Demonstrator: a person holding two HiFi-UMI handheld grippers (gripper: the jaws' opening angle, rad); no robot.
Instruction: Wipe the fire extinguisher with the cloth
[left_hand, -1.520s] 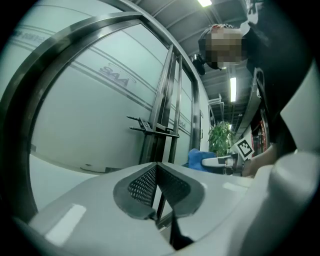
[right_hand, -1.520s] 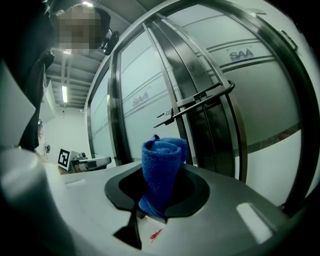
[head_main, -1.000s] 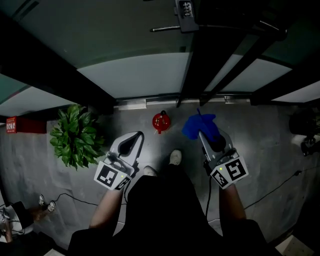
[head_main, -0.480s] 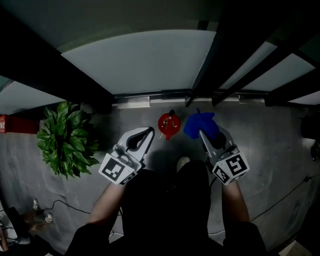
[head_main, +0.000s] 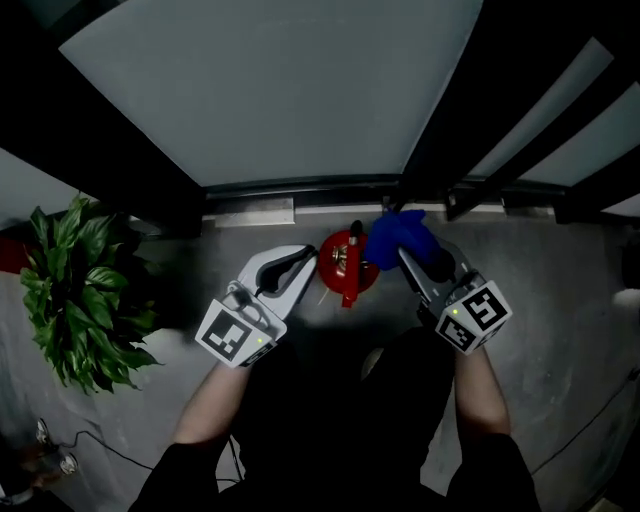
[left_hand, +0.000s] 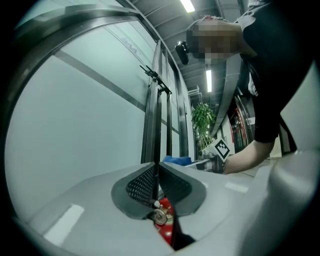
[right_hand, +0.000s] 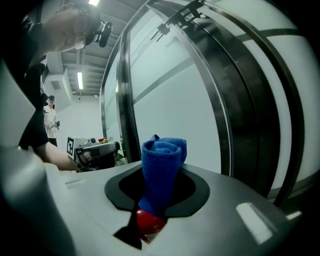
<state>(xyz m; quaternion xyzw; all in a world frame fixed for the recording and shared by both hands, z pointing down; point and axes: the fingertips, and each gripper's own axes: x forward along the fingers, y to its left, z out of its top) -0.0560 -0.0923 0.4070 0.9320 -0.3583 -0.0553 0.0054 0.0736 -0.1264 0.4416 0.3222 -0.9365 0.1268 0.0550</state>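
Observation:
A red fire extinguisher (head_main: 343, 262) stands on the grey floor by the glass wall, seen from above. My left gripper (head_main: 303, 260) is shut and empty, its tips just left of the extinguisher's top. In the left gripper view the valve and red body (left_hand: 165, 227) show right below the closed pads (left_hand: 145, 182). My right gripper (head_main: 404, 254) is shut on a bunched blue cloth (head_main: 397, 237), which lies against the extinguisher's upper right side. In the right gripper view the cloth (right_hand: 162, 165) sticks up from the jaws with the red body (right_hand: 148, 223) beneath it.
A glass wall with dark metal frames and a floor rail (head_main: 300, 192) runs right behind the extinguisher. A leafy potted plant (head_main: 75, 290) stands at the left. A thin cable (head_main: 95, 443) lies on the floor at lower left. A person (right_hand: 50, 120) stands far off.
The person has stepped toward the wall. Both grippers have closed in on the extinguisher, and the blue cloth, earlier apart to its right, now rests against it.

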